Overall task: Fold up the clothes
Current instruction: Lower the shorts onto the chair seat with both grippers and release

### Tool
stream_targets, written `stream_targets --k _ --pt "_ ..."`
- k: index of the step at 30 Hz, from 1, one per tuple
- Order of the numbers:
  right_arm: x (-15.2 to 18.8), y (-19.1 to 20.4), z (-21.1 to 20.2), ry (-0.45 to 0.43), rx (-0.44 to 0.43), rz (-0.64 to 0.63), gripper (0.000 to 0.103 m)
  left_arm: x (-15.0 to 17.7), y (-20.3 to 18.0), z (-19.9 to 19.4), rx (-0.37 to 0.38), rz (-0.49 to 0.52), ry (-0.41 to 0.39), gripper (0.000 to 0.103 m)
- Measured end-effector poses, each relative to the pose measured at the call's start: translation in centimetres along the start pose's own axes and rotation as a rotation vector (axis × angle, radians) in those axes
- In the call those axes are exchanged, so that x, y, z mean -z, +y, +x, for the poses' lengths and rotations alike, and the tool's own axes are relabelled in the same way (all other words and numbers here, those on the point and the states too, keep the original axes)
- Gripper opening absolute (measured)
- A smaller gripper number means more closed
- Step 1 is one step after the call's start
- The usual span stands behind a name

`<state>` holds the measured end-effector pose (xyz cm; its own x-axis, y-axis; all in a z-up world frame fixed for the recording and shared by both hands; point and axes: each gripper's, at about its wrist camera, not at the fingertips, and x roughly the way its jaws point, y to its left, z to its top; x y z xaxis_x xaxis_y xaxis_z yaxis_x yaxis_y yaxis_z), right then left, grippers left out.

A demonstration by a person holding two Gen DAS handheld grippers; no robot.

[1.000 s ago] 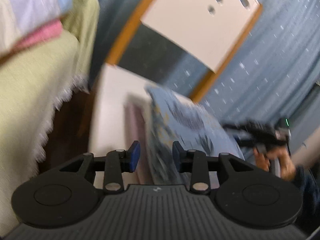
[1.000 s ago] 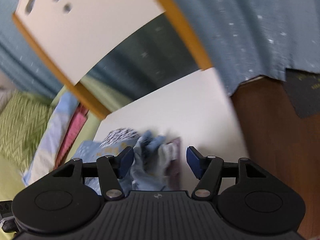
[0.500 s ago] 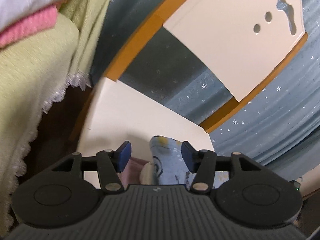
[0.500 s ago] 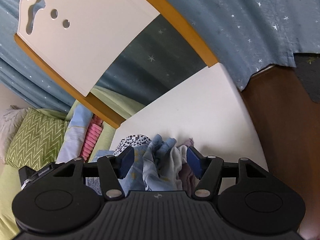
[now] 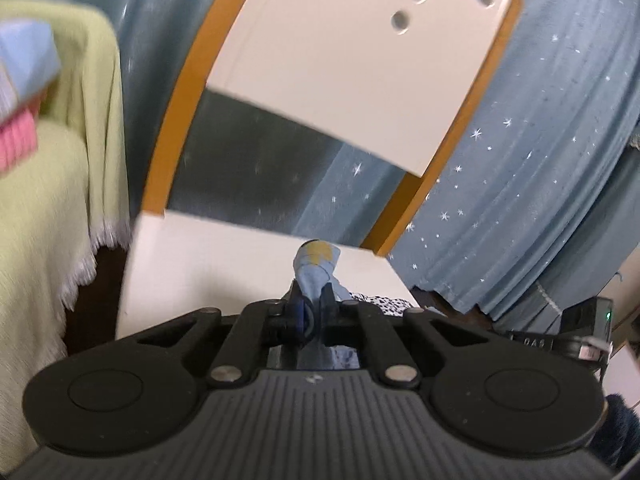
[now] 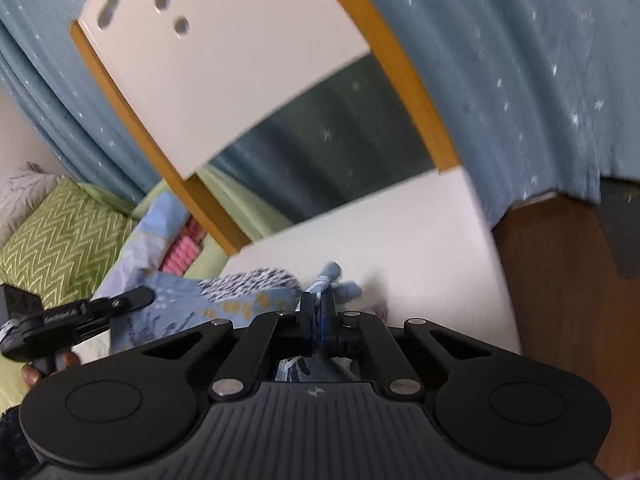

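Left wrist view, writing: pale letters on the black device [image 5: 560, 342] at right, too blurred to read.
Left wrist view, left gripper [image 5: 311, 312]: fingers clenched on a fold of the blue garment [image 5: 316, 270], which sticks up past the tips.
Left wrist view, location: garment over the white counter [image 5: 208, 264]; a spotted cloth [image 5: 380, 302] lies just right.
Left wrist view only: fringed green cover [image 5: 48, 208] at left.

Right wrist view, writing: a label on the other gripper's body [image 6: 60, 316], unreadable.
Right wrist view, right gripper [image 6: 318, 312]: fingers pinched on a bunched blue edge.
Right wrist view, long axis: garment stretches leftward from the fingers.
Right wrist view only: zigzag green pillow [image 6: 60, 248], pink knit [image 6: 180, 252].
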<state>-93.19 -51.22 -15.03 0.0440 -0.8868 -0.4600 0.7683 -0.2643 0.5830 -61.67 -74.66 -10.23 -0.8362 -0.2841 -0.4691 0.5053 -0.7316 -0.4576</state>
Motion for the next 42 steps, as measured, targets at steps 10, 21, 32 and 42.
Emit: stream_targets --k 10,21,32,42 --pt "1.0 0.7 1.2 0.043 0.282 -0.093 0.009 1.5 1.4 1.8 -0.187 -0.011 0.066 0.022" --pt "4.8 6.7 -3.2 -0.015 0.208 -0.387 0.019 3.0 -2.0 -4.3 -0.181 0.020 0.004 0.024" --pt "9.0 5.4 -8.1 -0.048 0.279 -0.369 0.020 8.7 -3.8 -9.0 -0.278 0.016 -0.034 0.018" --pt "11.4 5.9 -10.2 -0.066 0.244 -0.380 0.034 12.3 -8.6 -9.6 -0.280 0.140 -0.023 0.019"
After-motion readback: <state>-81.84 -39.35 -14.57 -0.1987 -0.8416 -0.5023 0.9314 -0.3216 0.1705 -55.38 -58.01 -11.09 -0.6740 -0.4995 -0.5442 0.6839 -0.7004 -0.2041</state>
